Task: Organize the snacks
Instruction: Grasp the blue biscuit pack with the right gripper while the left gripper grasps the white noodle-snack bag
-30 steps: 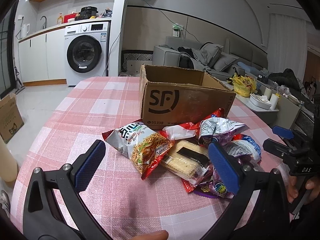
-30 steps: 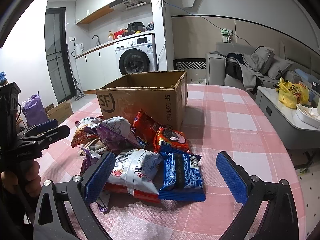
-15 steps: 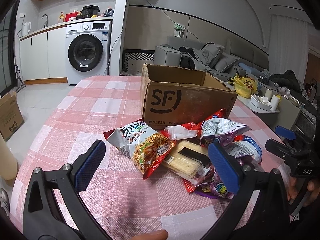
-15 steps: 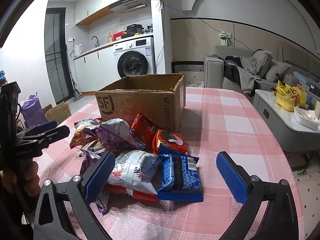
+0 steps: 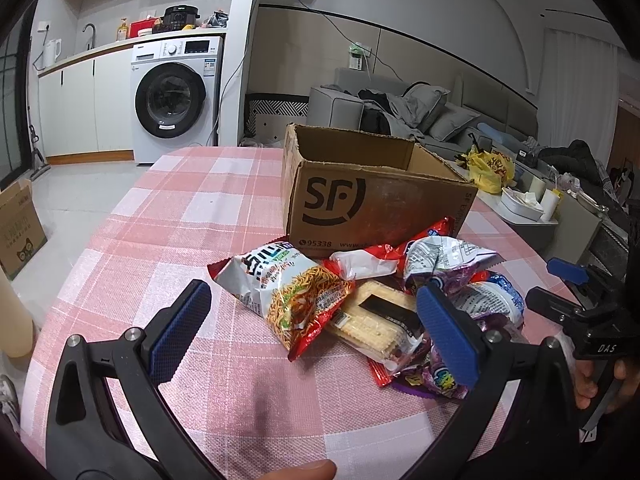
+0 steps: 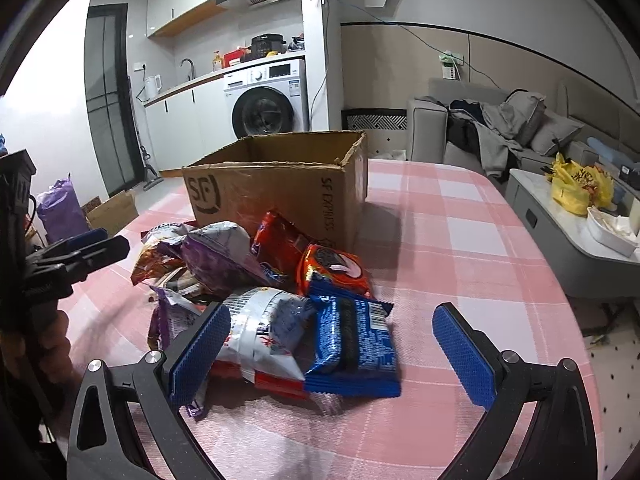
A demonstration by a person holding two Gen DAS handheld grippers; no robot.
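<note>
A heap of snack packets lies on the pink checked table in front of an open SF cardboard box (image 5: 372, 200) (image 6: 280, 196). In the left wrist view my left gripper (image 5: 312, 336) is open, its blue pads either side of a noodle packet (image 5: 292, 296) and a cracker pack (image 5: 376, 324), a little above them. In the right wrist view my right gripper (image 6: 332, 348) is open around a blue biscuit pack (image 6: 354, 344) and a silver packet (image 6: 264, 332). An orange-red packet (image 6: 334, 270) and a purple bag (image 6: 224, 256) lie behind.
The table (image 5: 168, 240) stretches left of the box, and its right half (image 6: 460, 240) runs to a rounded edge. A sofa (image 6: 500, 128), a low side table with a yellow bag (image 6: 580, 188) and a washing machine (image 5: 176, 96) stand beyond.
Both grippers have drifted slightly; the snacks and box sit a little lower and farther in the views. Nothing was taken hold of.
</note>
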